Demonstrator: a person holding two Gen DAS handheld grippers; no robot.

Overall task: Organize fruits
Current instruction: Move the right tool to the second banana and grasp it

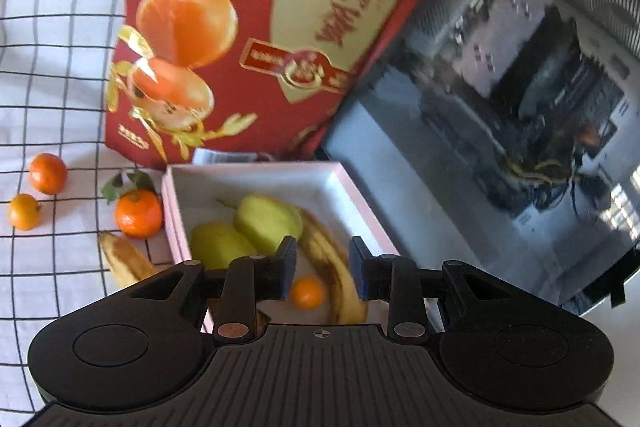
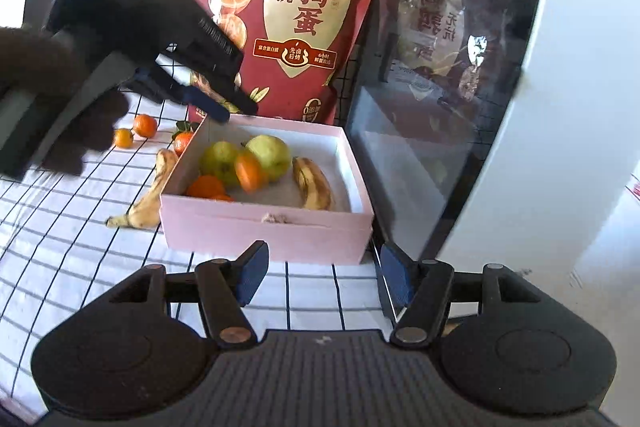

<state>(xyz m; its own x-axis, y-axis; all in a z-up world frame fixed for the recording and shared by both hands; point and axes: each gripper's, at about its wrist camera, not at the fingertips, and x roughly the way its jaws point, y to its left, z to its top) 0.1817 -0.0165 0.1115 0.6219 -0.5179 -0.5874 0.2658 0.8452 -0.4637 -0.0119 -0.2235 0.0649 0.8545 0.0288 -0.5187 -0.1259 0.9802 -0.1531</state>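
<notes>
A pink box (image 2: 264, 227) holds two green pears (image 2: 269, 155), a spotted banana (image 2: 314, 183) and small oranges (image 2: 206, 186); one orange (image 2: 248, 171) is blurred in mid-air over the pears. My left gripper (image 1: 323, 273) is open and empty above the box (image 1: 348, 183), over a banana (image 1: 328, 259) and a small orange (image 1: 307, 293). In the right wrist view the left gripper (image 2: 224, 111) hangs over the box's far left corner. My right gripper (image 2: 320, 275) is open and empty in front of the box.
On the checked cloth (image 2: 60, 247) left of the box lie a banana (image 2: 154, 195) and three small oranges (image 1: 138, 213). A red snack bag (image 2: 288, 27) stands behind the box. A glass-doored appliance (image 2: 460, 87) stands right of it.
</notes>
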